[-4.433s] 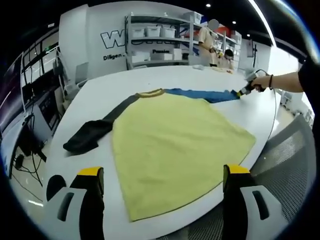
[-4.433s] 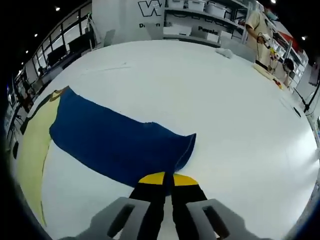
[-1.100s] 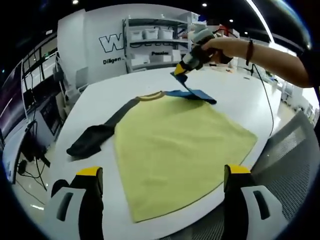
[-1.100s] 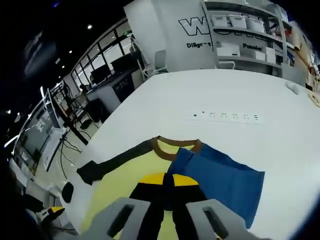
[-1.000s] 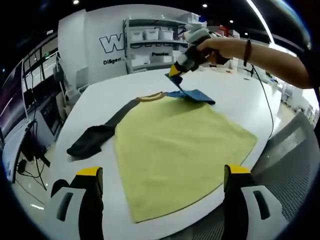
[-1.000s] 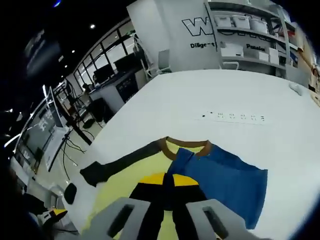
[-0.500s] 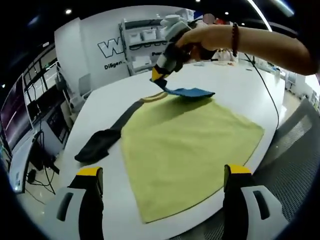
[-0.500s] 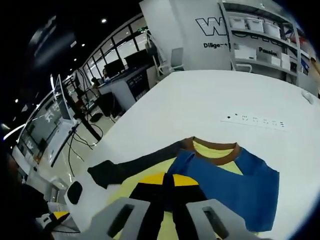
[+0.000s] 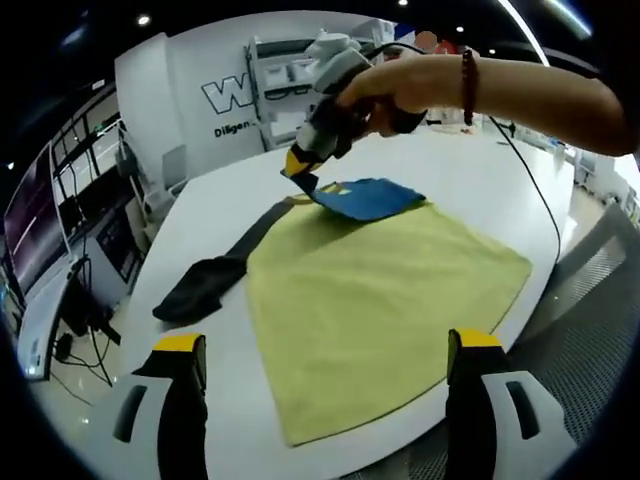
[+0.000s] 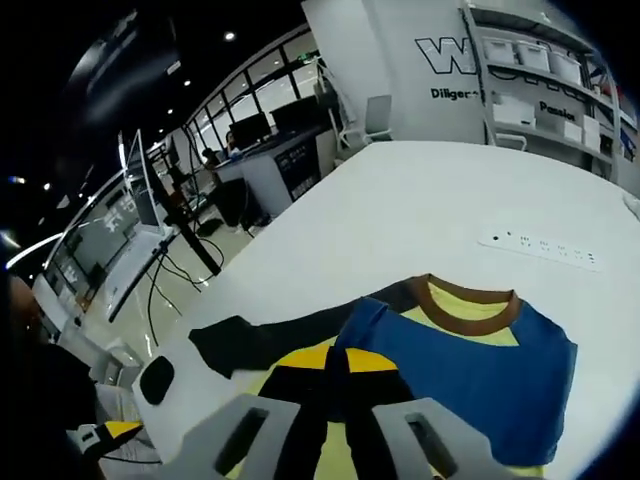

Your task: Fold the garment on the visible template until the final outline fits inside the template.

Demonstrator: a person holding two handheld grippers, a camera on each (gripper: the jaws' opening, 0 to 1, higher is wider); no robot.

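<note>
Pinching the blue sleeve between pressed-together fingers, the right gripper is lifting soft, floppy cloth over the yellow shirt lying ahead of the left gripper, whose fingers are spread wide.

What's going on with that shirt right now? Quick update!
Right gripper shut on blue sleeve, lifting it over yellow shirt. Left gripper open, hovering. Black sleeve unfolded. Nothing blocking.
</note>
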